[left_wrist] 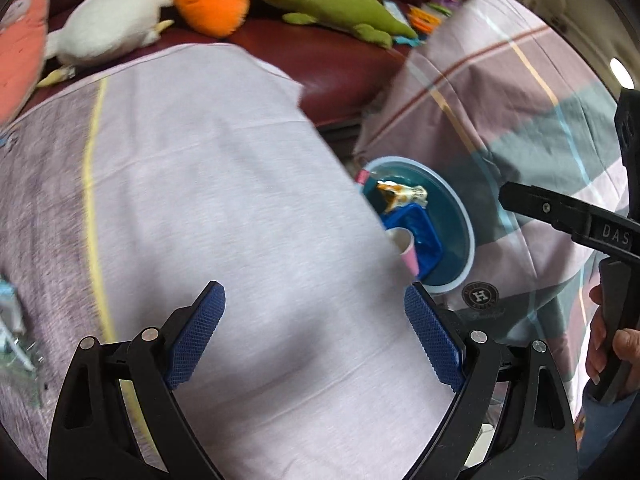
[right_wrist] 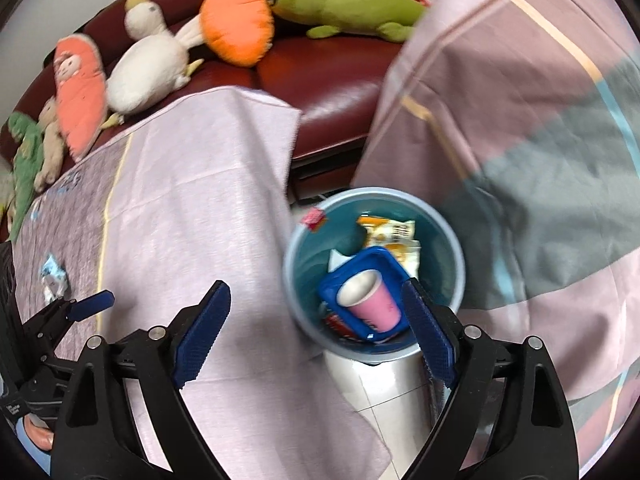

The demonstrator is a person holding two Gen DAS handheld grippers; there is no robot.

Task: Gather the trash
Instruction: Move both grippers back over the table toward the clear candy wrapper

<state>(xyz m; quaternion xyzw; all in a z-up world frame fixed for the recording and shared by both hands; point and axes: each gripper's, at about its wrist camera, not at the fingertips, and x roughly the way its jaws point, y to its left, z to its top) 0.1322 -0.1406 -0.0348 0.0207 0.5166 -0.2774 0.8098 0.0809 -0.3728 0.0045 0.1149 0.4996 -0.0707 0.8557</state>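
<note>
Both claws, left claw point(left_wrist: 314, 332) and right claw point(right_wrist: 316, 334), spread empty over pink cloth point(right_wrist: 208, 184); maroon sofa point(right_wrist: 332, 80) behind.

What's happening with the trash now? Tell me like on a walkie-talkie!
Left tool open, empty. Right tool open, empty, above the bin. Pink cup, blue tray, wrapper in the bin. Crumpled wrapper left on the table cloth. Nothing blocking.

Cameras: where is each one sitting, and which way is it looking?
Left wrist: sits on the left gripper, looking down at the cloth-covered table; its open fingers, the right gripper and a hand show.
Right wrist: sits on the right gripper, above the bin; its open fingers and the left gripper show.
Shared: bin, pink cup, sofa toys.
</note>
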